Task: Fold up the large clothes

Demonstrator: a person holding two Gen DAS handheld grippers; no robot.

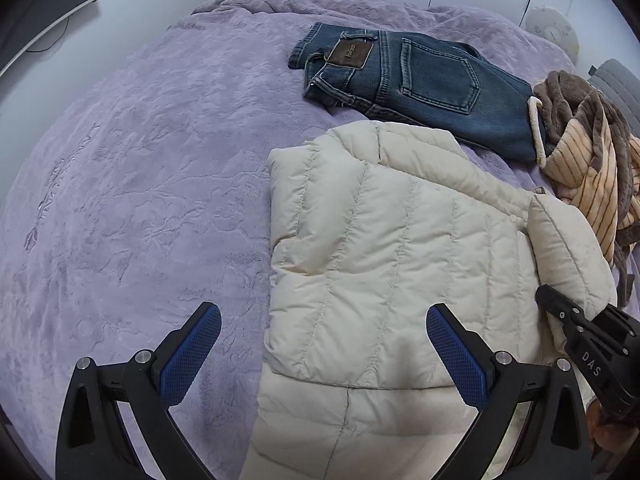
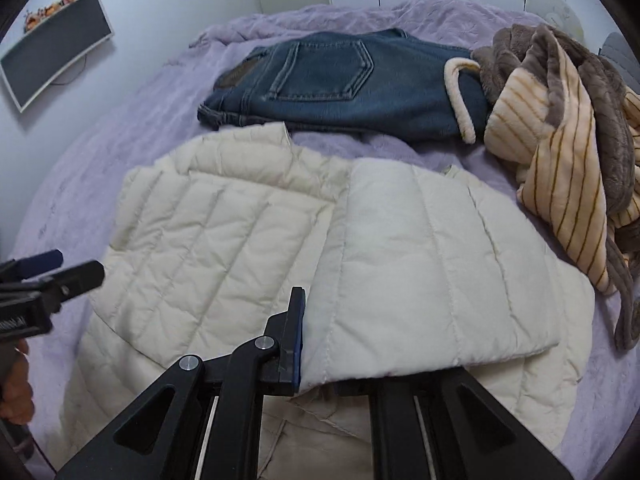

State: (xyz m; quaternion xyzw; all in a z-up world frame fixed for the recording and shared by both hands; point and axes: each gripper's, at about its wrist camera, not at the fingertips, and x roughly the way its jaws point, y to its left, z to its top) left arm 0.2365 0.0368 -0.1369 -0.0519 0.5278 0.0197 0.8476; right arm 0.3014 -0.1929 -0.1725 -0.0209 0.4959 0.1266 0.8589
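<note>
Folding the cream puffer jacket point(image 2: 248, 240) on the purple bedspread point(image 1: 132, 184), sleeve stage.

Your jacket lies mid-bed, just in front of the folded jeans point(image 1: 420, 76) and beside the striped fleece robe point(image 2: 560, 168); your right gripper point(image 2: 320, 364) is clamped on the sleeve panel point(image 2: 432, 264), apparently laying it across the body; your left gripper point(image 1: 324, 352) hovers wide open, empty, over the near left edge; next, release and flatten.

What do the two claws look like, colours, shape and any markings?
The left claw has matte black angular arms with triangular cutouts, silver pivot bolts and blue textured pads. The right claw has the same black frame and silver bolts; white "DAS" lettering shows on its side in the left wrist view. No cables show.
</note>
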